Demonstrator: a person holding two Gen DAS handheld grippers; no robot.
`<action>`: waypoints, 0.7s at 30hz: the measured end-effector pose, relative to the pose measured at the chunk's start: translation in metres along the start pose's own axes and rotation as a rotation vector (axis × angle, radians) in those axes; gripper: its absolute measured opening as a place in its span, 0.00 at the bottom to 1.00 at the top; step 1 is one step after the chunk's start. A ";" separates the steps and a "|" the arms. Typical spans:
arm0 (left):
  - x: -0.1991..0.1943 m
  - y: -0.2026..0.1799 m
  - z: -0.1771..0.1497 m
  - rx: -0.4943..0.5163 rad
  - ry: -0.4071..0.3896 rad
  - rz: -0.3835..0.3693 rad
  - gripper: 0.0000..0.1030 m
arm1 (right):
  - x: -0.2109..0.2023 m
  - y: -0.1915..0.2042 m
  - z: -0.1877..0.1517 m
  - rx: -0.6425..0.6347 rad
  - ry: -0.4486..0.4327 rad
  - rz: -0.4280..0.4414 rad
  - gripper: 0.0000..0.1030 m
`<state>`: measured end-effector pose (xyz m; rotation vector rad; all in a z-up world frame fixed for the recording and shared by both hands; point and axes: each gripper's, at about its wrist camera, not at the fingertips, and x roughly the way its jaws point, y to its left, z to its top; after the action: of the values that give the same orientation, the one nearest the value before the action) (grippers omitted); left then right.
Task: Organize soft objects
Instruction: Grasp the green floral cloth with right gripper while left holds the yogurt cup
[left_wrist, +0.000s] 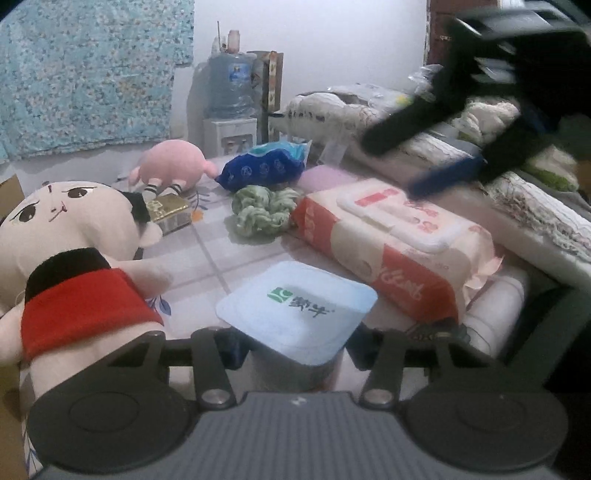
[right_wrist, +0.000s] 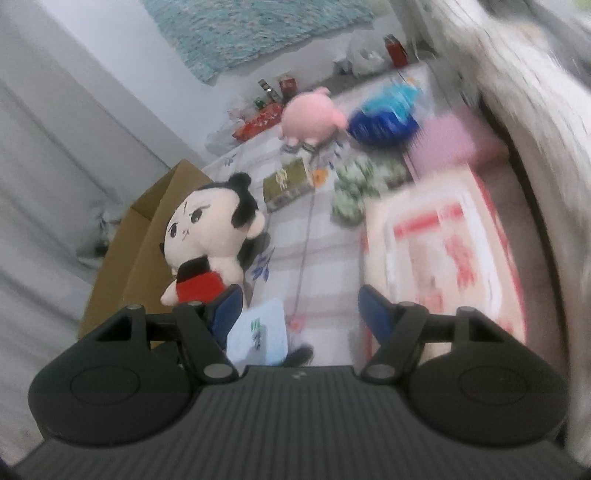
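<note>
Blur smears wipes pack (right_wrist: 443, 240); right gripper (right_wrist: 301, 310) seemingly gapes empty.

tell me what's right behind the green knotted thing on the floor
Behind the green knotted bundle lies a dark blue patterned bag, with a pink pad beside it. The bundle hides the bag's lower edge, so contact can't be judged.

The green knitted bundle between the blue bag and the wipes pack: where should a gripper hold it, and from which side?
Judging by its pose, from above: the green knitted bundle lies low on the tiled surface, and its loose, raised folds look easy to pinch.
</note>
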<state>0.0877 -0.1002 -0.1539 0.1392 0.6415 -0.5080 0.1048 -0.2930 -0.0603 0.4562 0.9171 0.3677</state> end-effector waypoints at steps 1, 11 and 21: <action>0.000 0.001 0.001 0.004 0.003 -0.003 0.51 | 0.003 0.005 0.007 -0.040 -0.006 -0.009 0.67; -0.003 0.012 0.000 -0.022 0.018 -0.008 0.51 | 0.102 0.046 0.081 -0.519 0.083 -0.204 0.79; -0.006 0.018 -0.004 -0.043 0.006 -0.030 0.50 | 0.195 0.009 0.102 -0.535 0.289 -0.285 0.63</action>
<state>0.0902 -0.0812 -0.1537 0.0903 0.6608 -0.5220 0.2966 -0.2128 -0.1332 -0.2243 1.0991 0.4057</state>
